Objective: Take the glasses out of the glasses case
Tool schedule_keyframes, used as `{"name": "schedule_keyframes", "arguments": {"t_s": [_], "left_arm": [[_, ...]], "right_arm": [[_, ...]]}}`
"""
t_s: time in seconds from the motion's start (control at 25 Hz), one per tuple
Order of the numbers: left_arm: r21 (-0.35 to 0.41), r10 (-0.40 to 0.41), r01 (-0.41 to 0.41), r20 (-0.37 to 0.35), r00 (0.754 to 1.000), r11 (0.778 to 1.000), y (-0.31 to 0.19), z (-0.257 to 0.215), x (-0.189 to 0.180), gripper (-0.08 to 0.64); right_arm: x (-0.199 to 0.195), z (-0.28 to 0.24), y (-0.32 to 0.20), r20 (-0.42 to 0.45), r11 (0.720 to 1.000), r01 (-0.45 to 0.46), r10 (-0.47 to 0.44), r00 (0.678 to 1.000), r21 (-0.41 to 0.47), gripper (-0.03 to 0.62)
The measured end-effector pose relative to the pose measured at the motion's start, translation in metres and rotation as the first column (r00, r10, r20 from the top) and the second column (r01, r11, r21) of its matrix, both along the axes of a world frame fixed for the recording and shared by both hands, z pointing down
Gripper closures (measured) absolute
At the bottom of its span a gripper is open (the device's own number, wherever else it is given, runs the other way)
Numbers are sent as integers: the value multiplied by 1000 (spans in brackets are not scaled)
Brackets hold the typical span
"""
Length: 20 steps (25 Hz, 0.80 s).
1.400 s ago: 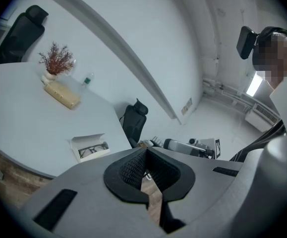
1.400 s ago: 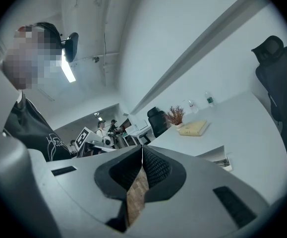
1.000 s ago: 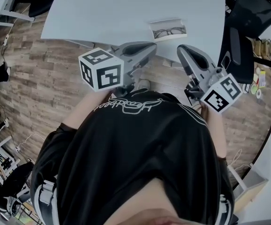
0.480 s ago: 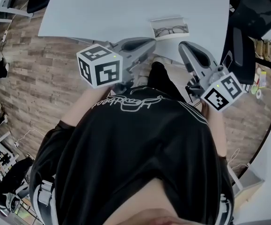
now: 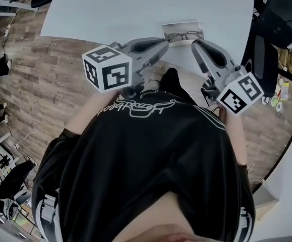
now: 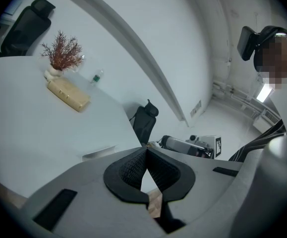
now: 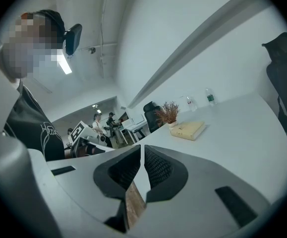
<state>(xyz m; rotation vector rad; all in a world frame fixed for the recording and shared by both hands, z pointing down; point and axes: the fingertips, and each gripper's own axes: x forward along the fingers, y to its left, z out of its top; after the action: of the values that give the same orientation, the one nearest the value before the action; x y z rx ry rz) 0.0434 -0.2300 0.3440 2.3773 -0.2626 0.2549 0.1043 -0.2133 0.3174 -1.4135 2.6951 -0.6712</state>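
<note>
The open white rectangular glasses case [image 5: 182,28] lies at the near edge of the pale grey table [image 5: 110,9], with dark-framed glasses [image 5: 184,34] inside. The left gripper [image 5: 164,46] and the right gripper [image 5: 195,45] hover just near of the case, flanking its left and right corners. Both grippers have their jaws closed together with nothing between them.

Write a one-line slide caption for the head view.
Left gripper and right gripper poised before the open glasses case on the table.
</note>
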Motion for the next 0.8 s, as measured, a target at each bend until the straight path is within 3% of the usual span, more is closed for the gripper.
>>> {"name": "schedule_keyframes", "arguments": {"t_s": [0.48, 0.8], "left_arm": [[-28, -61, 62, 32, 998, 998, -29, 15, 25, 554], [-32, -92, 94, 52, 994, 995, -41, 19, 34, 554]], "right_arm": [[31, 48, -32, -124, 992, 97, -106, 987, -79, 581], [37, 74, -43, -303, 972, 206, -230, 925, -110, 580]]}}
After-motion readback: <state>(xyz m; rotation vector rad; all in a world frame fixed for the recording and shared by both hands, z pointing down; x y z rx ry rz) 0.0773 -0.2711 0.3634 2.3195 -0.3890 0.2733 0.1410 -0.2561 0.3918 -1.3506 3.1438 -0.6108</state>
